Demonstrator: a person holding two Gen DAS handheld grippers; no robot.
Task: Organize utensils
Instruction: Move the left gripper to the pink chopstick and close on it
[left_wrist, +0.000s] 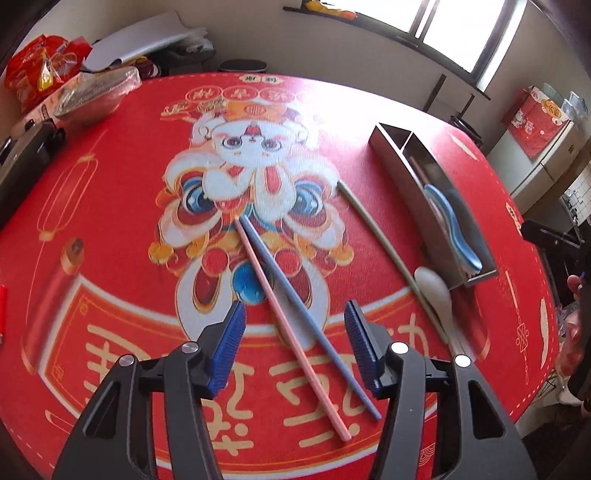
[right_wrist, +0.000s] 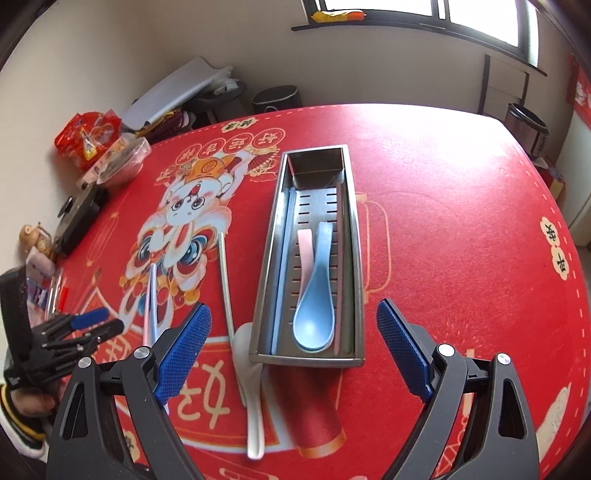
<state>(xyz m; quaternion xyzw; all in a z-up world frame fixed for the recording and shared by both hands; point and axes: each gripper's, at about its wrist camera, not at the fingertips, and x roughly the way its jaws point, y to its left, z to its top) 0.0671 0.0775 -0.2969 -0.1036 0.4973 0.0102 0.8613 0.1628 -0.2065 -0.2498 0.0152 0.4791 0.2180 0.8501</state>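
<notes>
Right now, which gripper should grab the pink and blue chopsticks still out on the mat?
Left. The left gripper hangs open right over the pink chopstick and blue chopstick; the right gripper faces the metal tray.

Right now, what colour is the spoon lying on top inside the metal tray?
Light blue spoon; clearest in the right wrist view.

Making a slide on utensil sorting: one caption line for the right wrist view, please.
Open right gripper hovers over the steel tray holding a blue spoon; a white spoon lies outside.
</notes>
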